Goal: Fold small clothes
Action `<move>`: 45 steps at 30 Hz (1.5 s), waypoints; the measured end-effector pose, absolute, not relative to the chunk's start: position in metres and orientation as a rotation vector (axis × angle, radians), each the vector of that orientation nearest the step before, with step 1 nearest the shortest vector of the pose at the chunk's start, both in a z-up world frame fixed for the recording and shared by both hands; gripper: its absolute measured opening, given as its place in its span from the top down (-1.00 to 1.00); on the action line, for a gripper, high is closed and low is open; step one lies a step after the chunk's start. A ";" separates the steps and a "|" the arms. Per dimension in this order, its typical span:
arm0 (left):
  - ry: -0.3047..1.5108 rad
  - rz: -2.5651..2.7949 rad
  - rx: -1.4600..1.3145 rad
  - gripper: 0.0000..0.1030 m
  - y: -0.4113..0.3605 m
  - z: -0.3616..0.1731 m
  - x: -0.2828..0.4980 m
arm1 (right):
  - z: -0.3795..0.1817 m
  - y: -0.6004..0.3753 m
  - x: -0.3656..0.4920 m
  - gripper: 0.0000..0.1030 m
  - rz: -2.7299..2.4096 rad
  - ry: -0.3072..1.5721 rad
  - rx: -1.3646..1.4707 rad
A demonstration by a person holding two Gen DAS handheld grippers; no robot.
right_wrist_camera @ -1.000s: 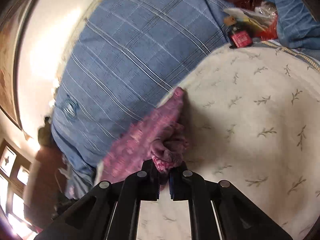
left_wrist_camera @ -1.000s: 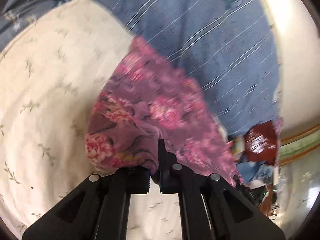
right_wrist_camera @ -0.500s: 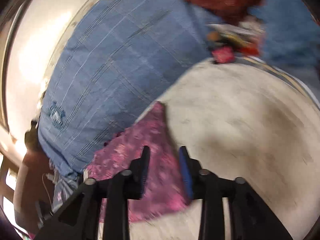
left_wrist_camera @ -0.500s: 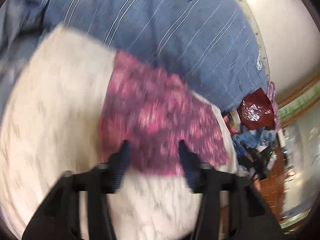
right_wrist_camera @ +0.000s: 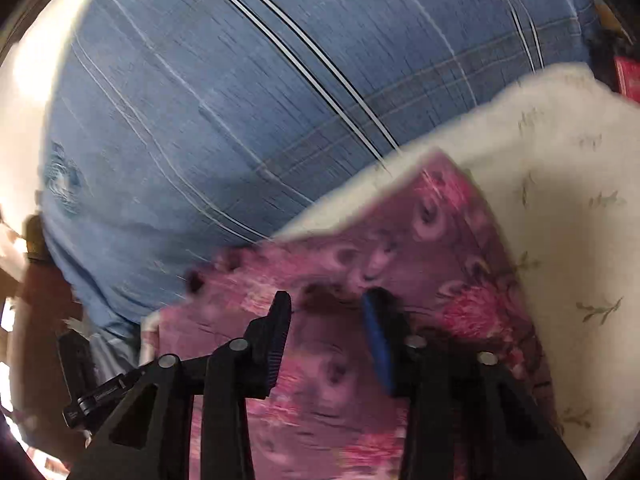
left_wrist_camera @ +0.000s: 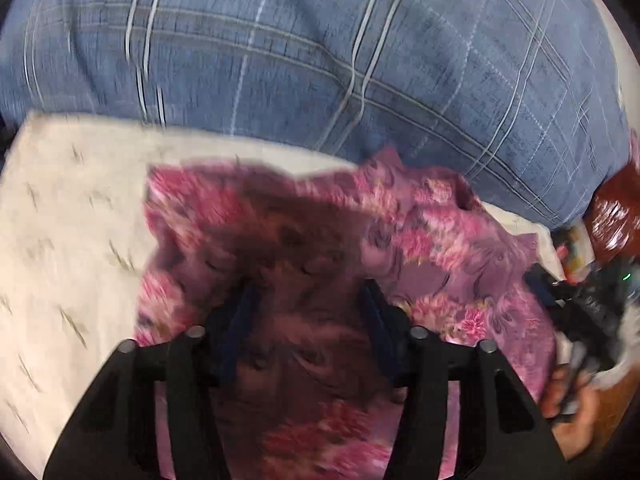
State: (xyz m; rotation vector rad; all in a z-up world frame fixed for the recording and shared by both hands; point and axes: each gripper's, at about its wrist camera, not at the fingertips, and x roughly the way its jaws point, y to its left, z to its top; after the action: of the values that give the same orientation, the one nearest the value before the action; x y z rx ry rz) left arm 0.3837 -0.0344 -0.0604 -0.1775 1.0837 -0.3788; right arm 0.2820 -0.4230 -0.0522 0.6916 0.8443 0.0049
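Above the pink floral garment (left_wrist_camera: 420, 240), both the left tongs (left_wrist_camera: 308, 312) and right tongs (right_wrist_camera: 326, 320) hang partly spread, closing, gripping nothing; blue plaid pillow (right_wrist_camera: 240, 100) at twelve o'clock.

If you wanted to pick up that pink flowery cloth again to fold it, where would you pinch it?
Probably at a far corner of the pink floral cloth, where it ends on the cream sheet near the blue checked fabric. It lies flat, so only its edges offer something to pinch. Come down from above with the right gripper, whose jaws are closing with nothing pinched.
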 end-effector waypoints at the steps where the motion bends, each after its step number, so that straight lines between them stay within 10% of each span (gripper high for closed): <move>1: 1.090 -0.380 -0.164 -0.01 -0.034 -0.057 0.382 | -0.047 -0.421 0.280 0.39 -0.002 0.834 0.679; 30: 1.177 -0.518 -0.520 -0.04 0.068 -0.054 0.357 | -0.037 -0.226 0.269 -0.18 0.274 0.868 0.259; 45: 1.228 -0.429 -0.538 -0.05 0.154 -0.049 0.336 | -0.088 0.005 0.195 -0.30 0.367 0.731 -0.603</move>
State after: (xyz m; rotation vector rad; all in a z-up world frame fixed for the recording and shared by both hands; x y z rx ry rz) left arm 0.3365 0.1539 -0.0487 -0.5380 1.2280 -0.4285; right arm 0.1949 0.0049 -0.0878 -0.6029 0.7307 0.3670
